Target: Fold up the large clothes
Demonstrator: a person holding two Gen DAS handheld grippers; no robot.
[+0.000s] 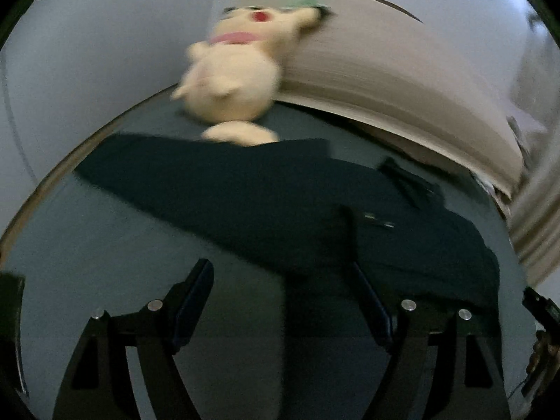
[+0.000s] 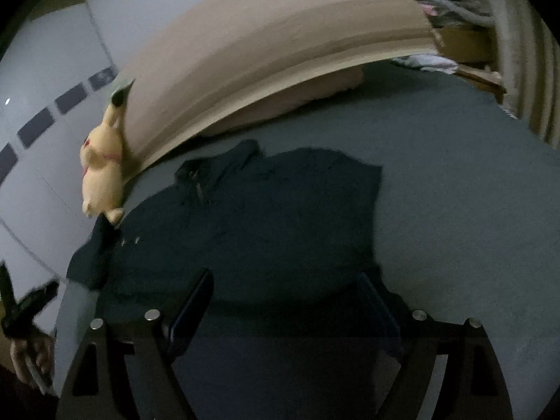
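Observation:
A dark shirt (image 2: 273,220) lies spread on the grey-blue bed sheet (image 2: 455,192), collar (image 2: 196,178) toward the far left and one sleeve (image 2: 91,259) reaching the left edge. My right gripper (image 2: 285,280) hovers open over the shirt's near hem, its pads not pressing the cloth. In the left wrist view the shirt (image 1: 273,203) runs across the middle. My left gripper (image 1: 280,273) stands open just short of the shirt's near edge, gripping nothing. The same gripper shows blurred in the right wrist view at the lower left, the left gripper (image 2: 28,301) held by a hand (image 2: 31,360).
A yellow plush toy (image 1: 231,84) (image 2: 101,175) leans at the bed's far left corner, touching the sleeve. A beige cushion-like headboard (image 2: 262,52) (image 1: 385,77) spans the back. Boxes and loose cloths (image 2: 451,24) sit at the far right. A pale wall (image 2: 42,161) borders the left.

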